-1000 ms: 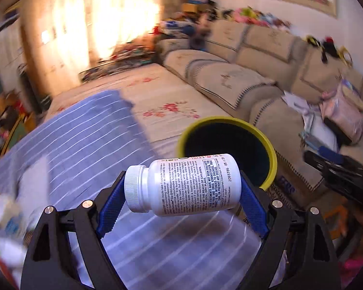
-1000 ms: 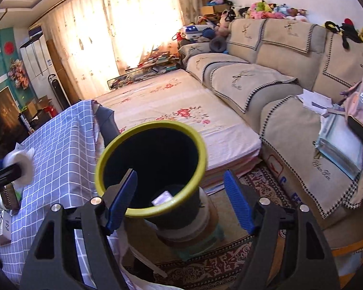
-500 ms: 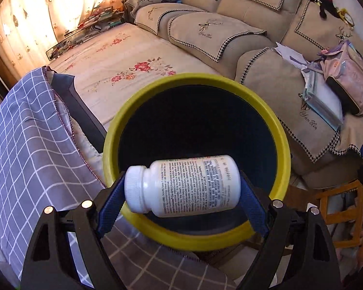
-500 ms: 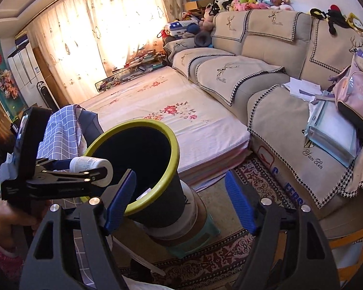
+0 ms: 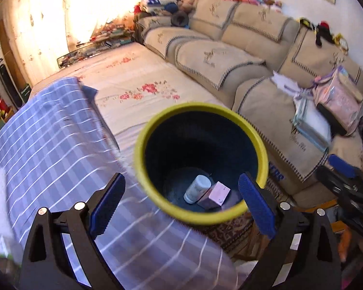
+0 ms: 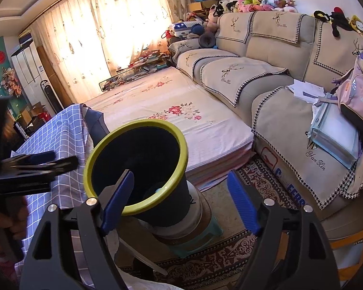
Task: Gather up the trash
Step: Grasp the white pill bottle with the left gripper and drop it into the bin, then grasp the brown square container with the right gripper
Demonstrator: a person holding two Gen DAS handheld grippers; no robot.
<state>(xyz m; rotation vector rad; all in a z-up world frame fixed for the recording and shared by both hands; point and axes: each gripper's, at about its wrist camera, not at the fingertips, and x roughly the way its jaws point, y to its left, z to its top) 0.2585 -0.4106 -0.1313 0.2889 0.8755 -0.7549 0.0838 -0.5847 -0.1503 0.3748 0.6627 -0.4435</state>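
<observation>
left gripper (image 5: 181,203): jaws just spread wide, nothing pinched | white plastic pill bottle (image 5: 197,189): seen lying inside yellow-rimmed dark bin (image 5: 142,130), frame centre | right gripper (image 6: 180,203): jaws just spread further, empty

black tool (image 5: 180,204) frames, ribbed blue pads (image 5: 107,203), silver screws.

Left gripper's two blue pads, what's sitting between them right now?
Nothing is held by the left gripper; in the left wrist view, its open jaws frame the yellow-rimmed bin, with the white pill bottle lying inside.
</observation>
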